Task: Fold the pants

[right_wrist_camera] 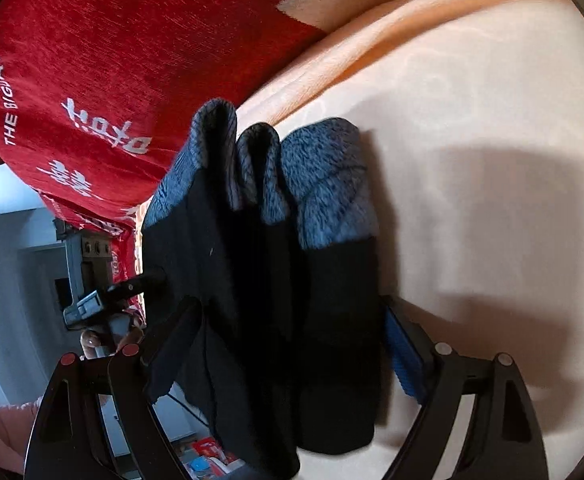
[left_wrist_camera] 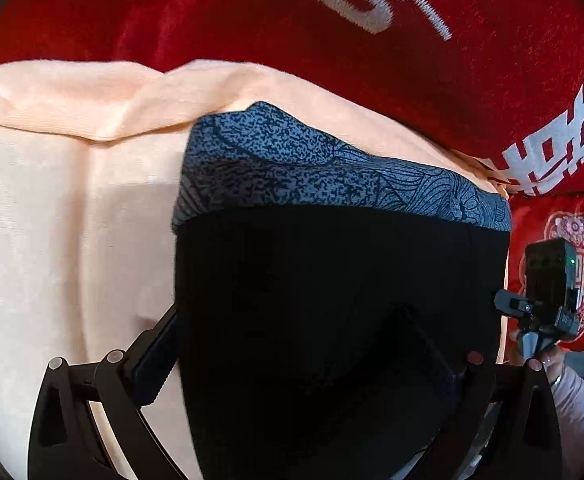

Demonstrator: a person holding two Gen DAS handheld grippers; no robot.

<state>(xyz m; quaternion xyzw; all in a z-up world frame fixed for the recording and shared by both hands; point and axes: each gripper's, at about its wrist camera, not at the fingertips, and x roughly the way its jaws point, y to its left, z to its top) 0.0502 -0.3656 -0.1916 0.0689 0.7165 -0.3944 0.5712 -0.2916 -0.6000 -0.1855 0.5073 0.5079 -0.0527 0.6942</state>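
Two large soft surfaces fill both views: a pale peach bed sheet (right_wrist_camera: pixel 472 128) and, behind it, a red plush blanket with white embroidered lettering (left_wrist_camera: pixel 372 80). A small red embroidered pillow (left_wrist_camera: pixel 560 240) lies at the sheet's far edge.

Black knit pants with a grey-blue patterned waistband (left_wrist_camera: pixel 332 280) hang bunched over the sheet, lifted between both tools. Right wrist view shows the fabric gathered in three thick folds, waistband end up, the lowest layer resting on or just above the sheet; contact cannot be confirmed.

Left gripper (left_wrist_camera: pixel 316 360): fabric drapes over and between the fingers, and its far finger is covered. Whether the jaws are clamped cannot be told.

Right gripper (right_wrist_camera: pixel 292 340): jaws stand fairly wide, with the pants bundle filling the gap; a firm pinch cannot be confirmed.

Handling judgement: light, limp, thick knit; not slippery, not fragile. It will sag and slump wherever unsupported. Best held at the stiffer waistband corners, pinching through all layers, so folds stay aligned when laid flat.
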